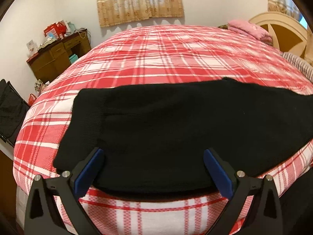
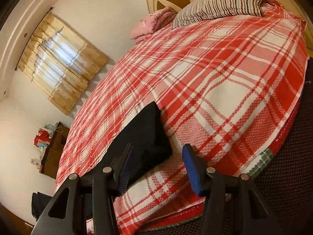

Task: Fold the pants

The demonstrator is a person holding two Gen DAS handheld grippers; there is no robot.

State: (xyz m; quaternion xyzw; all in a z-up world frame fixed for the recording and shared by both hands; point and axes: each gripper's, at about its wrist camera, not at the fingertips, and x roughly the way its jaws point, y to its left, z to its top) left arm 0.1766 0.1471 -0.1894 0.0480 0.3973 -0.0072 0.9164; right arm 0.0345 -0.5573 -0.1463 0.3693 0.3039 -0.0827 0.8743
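Note:
Black pants (image 1: 166, 129) lie flat across the red and white plaid bed cover (image 1: 166, 58), near its front edge. My left gripper (image 1: 153, 153) hovers over the near part of the pants, its blue pads wide apart and holding nothing. In the right wrist view one end of the pants (image 2: 144, 135) lies on the plaid cover (image 2: 225, 82), with its corner between the fingers. My right gripper (image 2: 158, 151) stands open just above that end; the left finger overlaps the dark cloth and the right finger is over bare cover. Neither pad presses on the cloth.
A striped pillow (image 2: 219, 4) and a folded pink cloth (image 1: 248, 29) lie by the cream headboard (image 1: 281, 29). A brown desk with clutter (image 1: 56, 54) stands left of the bed under a curtained window (image 1: 138, 0). A dark mat (image 2: 283, 176) lies beside the bed.

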